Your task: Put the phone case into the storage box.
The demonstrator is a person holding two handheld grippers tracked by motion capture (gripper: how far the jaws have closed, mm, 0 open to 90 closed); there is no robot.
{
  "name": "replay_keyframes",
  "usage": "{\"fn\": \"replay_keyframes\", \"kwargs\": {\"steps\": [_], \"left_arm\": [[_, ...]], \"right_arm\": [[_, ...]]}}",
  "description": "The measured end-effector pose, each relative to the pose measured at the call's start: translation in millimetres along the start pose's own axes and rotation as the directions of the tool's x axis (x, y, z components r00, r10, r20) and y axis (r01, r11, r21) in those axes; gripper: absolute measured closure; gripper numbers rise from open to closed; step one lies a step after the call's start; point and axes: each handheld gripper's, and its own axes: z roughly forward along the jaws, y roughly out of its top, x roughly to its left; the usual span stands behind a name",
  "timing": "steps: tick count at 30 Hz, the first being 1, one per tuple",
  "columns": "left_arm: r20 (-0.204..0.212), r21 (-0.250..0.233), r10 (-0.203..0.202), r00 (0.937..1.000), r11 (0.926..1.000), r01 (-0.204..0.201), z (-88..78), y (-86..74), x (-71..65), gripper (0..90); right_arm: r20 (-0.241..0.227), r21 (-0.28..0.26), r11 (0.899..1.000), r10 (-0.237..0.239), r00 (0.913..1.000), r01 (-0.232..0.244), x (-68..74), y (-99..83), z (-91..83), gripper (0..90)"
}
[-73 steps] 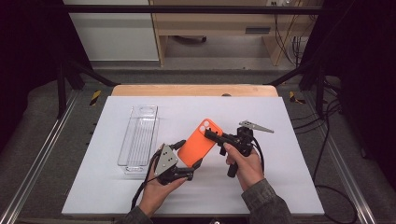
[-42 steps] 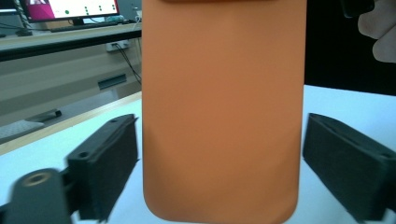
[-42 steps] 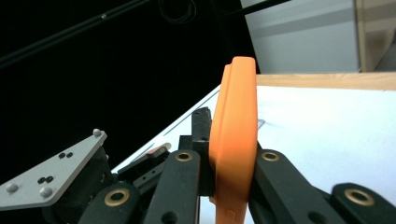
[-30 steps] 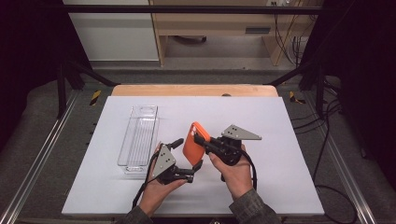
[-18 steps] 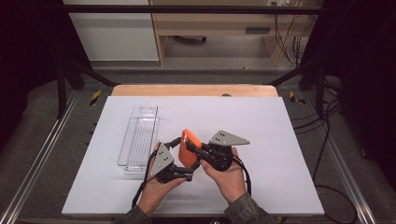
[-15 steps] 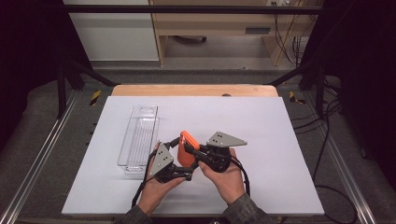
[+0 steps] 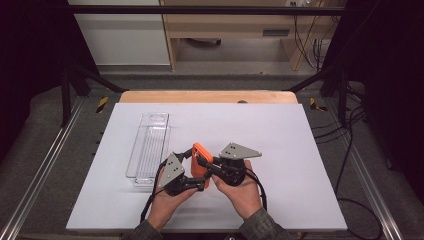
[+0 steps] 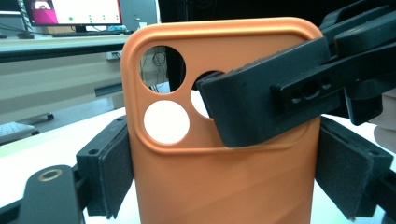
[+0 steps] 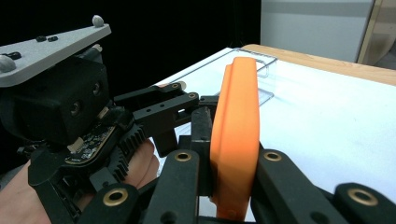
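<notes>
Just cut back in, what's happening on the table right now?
A person holds an orange phone case upright above the white table, between two handheld grippers. The right gripper is clamped on the case's faces. The left gripper has its jaws on either side of the case's edges, pads near or touching; I cannot tell whether it grips. It looks like a handover between the grippers. A clear plastic tray lies to the left, apart from the case, with nothing visible in it.

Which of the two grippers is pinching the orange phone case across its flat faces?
The right gripper: its jaws clamp the orange phone case front and back, while the left gripper straddles its side edges.
</notes>
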Motion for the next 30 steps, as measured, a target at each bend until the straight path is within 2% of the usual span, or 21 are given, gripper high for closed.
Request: {"fn": "replay_keyframes", "kwargs": {"steps": [7, 9, 10, 12, 13, 15, 17, 18, 19, 21, 25, 26, 30], "left_arm": [[0.002, 0.013, -0.007, 1.0, 0.9999, 0.007, -0.3, 1.1, 0.7, 15.3], [0.003, 0.013, -0.008, 1.0, 0.9999, 0.008, -0.4, 1.2, 1.0, 15.3], [0.002, 0.015, -0.007, 1.0, 0.9999, 0.007, -0.5, 1.2, 1.2, 15.3], [0.002, 0.018, -0.014, 0.9999, 0.9997, 0.014, -0.6, 0.7, 1.7, 15.4], [0.001, 0.018, -0.016, 0.9999, 0.9997, 0.016, -0.7, 0.5, 2.0, 15.4], [0.001, 0.019, -0.02, 0.9998, 0.9996, 0.019, -0.7, 0.5, 2.7, 15.4], [-0.001, 0.019, -0.024, 0.9997, 0.9995, 0.024, -0.8, 0.5, 3.1, 15.4], [-0.003, 0.019, -0.028, 0.9996, 0.9994, 0.028, -0.8, 0.5, 3.2, 15.4], [-0.005, 0.018, -0.029, 0.9996, 0.9994, 0.029, -0.9, 0.6, 3.3, 15.4], [-0.007, 0.021, -0.03, 0.9995, 0.9993, 0.03, -1.0, 0.9, 3.3, 15.4], [-0.01, 0.024, -0.031, 0.9995, 0.9992, 0.031, -0.9, 1.0, 3.0, 15.4], [-0.01, 0.025, -0.031, 0.9995, 0.9992, 0.031, -0.9, 1.0, 2.9, 15.4], [-0.023, 0.035, -0.038, 0.999, 0.9986, 0.039, -2.0, 0.4, 2.5, 15.3]], "right_arm": [[0.002, -0.004, 1.0, 0.018, 0.9998, -0.018, -0.9, -0.7, -0.2, 81.7], [0.012, -0.014, 0.999, 0.031, 0.9995, -0.031, -1.7, 0.7, -2.0, 75.2], [0.012, -0.014, 0.999, 0.031, 0.9995, -0.031, -1.7, 0.7, -2.0, 75.2], [0.021, -0.039, 0.999, 0.037, 0.9991, -0.036, -3.4, 5.0, -8.3, 68.4], [0.021, -0.039, 0.999, 0.037, 0.9991, -0.036, -3.4, 5.0, -8.3, 68.4], [0.035, -0.073, 0.997, 0.038, 0.9987, -0.035, -5.8, 10.9, -18.7, 60.4], [0.041, -0.085, 0.996, 0.037, 0.9985, -0.033, -6.7, 12.9, -22.6, 57.9], [0.061, -0.107, 0.994, 0.028, 0.9978, -0.021, -9.5, 16.1, -30.6, 51.8], [0.061, -0.107, 0.994, 0.028, 0.9978, -0.021, -9.5, 16.1, -30.6, 51.8], [0.099, -0.138, 0.99, 0.024, 0.9948, -0.011, -15.8, 19.0, -41.4, 40.5], [0.145, -0.156, 0.988, 0.036, 0.9888, -0.013, -27.2, 16.4, -50.9, 24.6], [0.145, -0.156, 0.988, 0.036, 0.9888, -0.013, -27.2, 16.4, -50.9, 24.6], [0.191, -0.158, 0.987, 0.028, 0.9811, 0.002, -37.9, 9.5, -59.4, 13.2]]}}
